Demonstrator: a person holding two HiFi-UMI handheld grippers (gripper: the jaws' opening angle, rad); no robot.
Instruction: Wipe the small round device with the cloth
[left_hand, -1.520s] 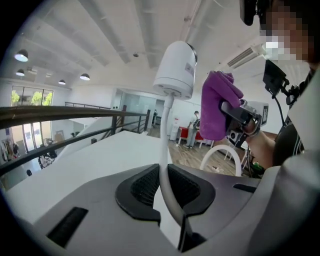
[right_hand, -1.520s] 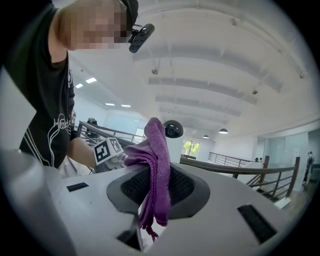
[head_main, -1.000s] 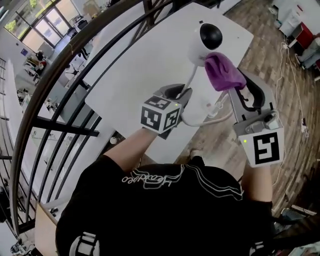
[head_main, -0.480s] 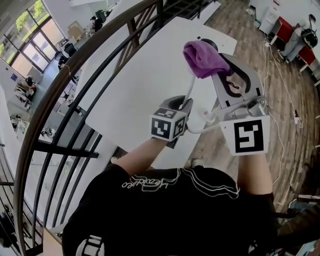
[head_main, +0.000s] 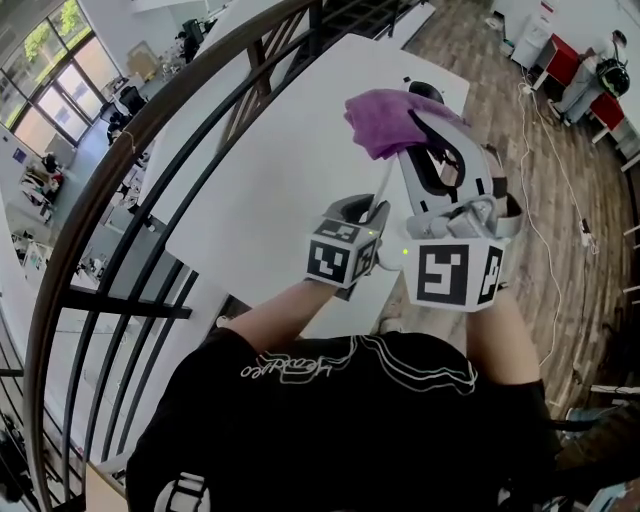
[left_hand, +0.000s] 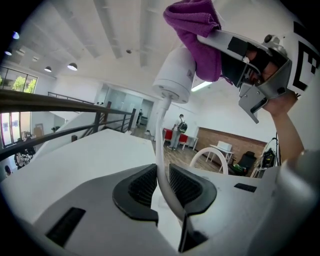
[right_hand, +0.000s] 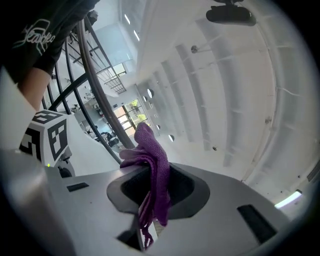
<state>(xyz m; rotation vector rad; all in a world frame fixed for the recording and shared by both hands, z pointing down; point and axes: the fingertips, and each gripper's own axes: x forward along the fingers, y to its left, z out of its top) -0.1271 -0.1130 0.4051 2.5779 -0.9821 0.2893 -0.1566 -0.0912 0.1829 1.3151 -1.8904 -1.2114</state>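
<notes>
Nearest, under the head camera, is the person's black shirt (head_main: 340, 420), with both forearms reaching out from it over the near edge of the white table (head_main: 270, 160). The left gripper (head_main: 372, 212) is on the left, its jaws narrowed onto the white stem (left_hand: 161, 150), which runs up between the ribbed pads. The stem rises to the small round device (left_hand: 176, 75) – a white body held up in the air over the table. The right gripper (head_main: 428, 125), just right of the left one, reaches farther and its jaws are clamped on the purple cloth (head_main: 385, 120), which bunches out past the tips. The cloth lies against the device's upper right side and hides most of it from above. A dark curved railing (head_main: 150, 130) runs along the left, and wooden floor (head_main: 560, 180) shows far right.
</notes>
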